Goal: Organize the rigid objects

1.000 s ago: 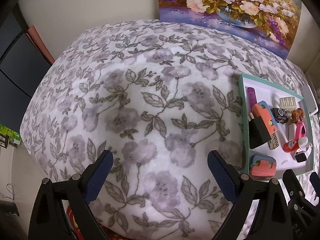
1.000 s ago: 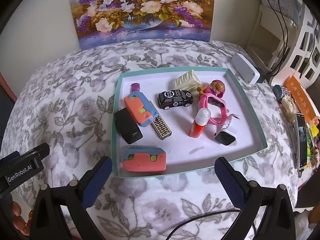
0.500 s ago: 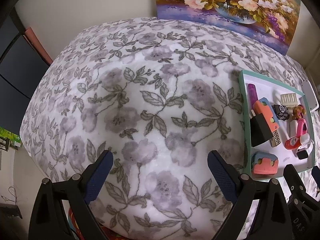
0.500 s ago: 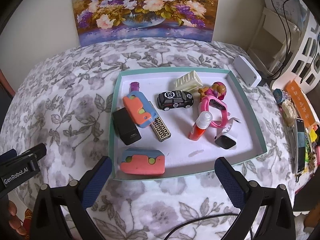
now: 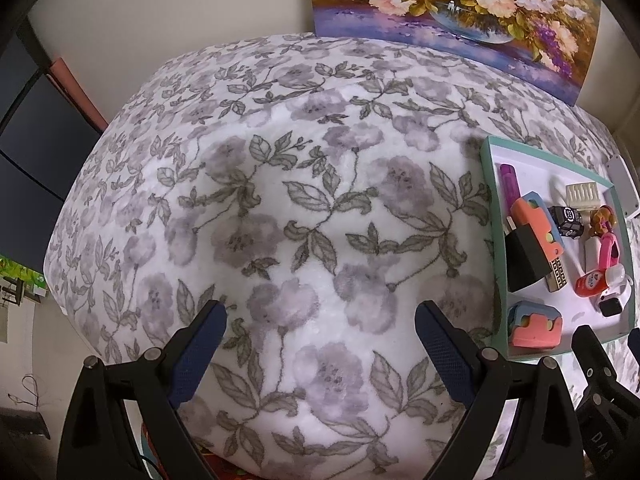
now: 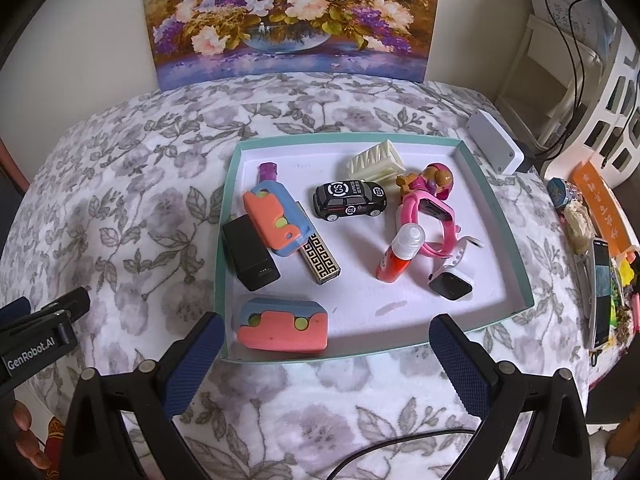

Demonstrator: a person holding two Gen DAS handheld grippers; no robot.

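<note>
My right claw is spread wide and holds nothing. In the last second it slid a bit closer to the near edge of the teal cardboard tray. My left claw, spread wide too, stayed over the flowery blanket. Nothing in the tray moved. The black toy car and the orange-and-blue foam block at the near left corner lie inside.

We see a table under a flowered cloth; on it lie 1 green-rimmed tray, a white box and a painting.
</note>
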